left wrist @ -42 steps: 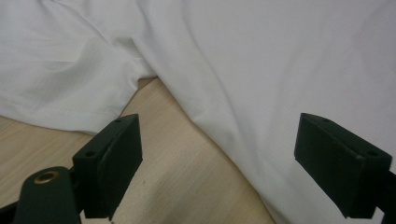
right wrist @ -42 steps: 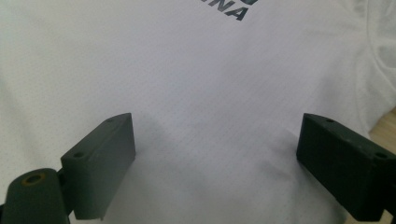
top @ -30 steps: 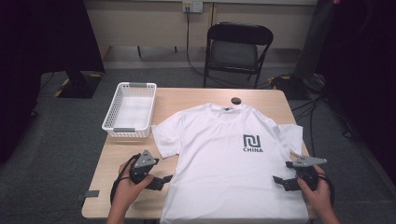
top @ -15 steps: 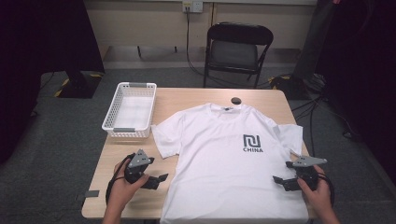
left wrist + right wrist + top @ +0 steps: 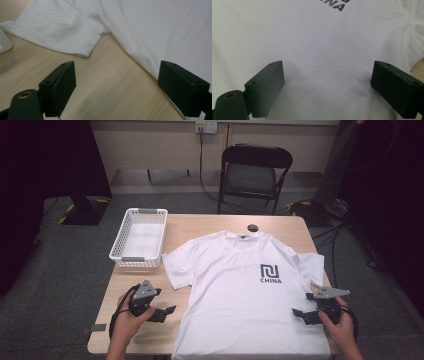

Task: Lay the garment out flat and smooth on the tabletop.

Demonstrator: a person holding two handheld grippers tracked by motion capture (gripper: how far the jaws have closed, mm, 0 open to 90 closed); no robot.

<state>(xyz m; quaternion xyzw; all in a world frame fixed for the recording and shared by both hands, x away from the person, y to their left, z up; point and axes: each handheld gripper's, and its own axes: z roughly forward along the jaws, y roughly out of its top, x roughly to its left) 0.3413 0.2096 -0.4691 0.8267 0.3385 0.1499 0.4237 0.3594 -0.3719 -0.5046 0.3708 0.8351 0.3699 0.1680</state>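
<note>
Two grippers, left gripper (image 5: 162,312) and right gripper (image 5: 301,314), had open jaws; the soft, light T-shirt (image 5: 245,290) probably needed hem corners, 6 o'clock.

A white plastic mesh basket (image 5: 138,239) sits on the far left part of the light wooden table (image 5: 200,222), its near end just beside the shirt's sleeve. A small round black object (image 5: 253,227) lies near the table's far edge, just beyond the collar. Behind the table stands a black folding chair (image 5: 255,176) on grey carpet (image 5: 60,270). A wall outlet (image 5: 206,126) holds dark cables that hang to the floor. More cables (image 5: 345,227) lie tangled at the right.
</note>
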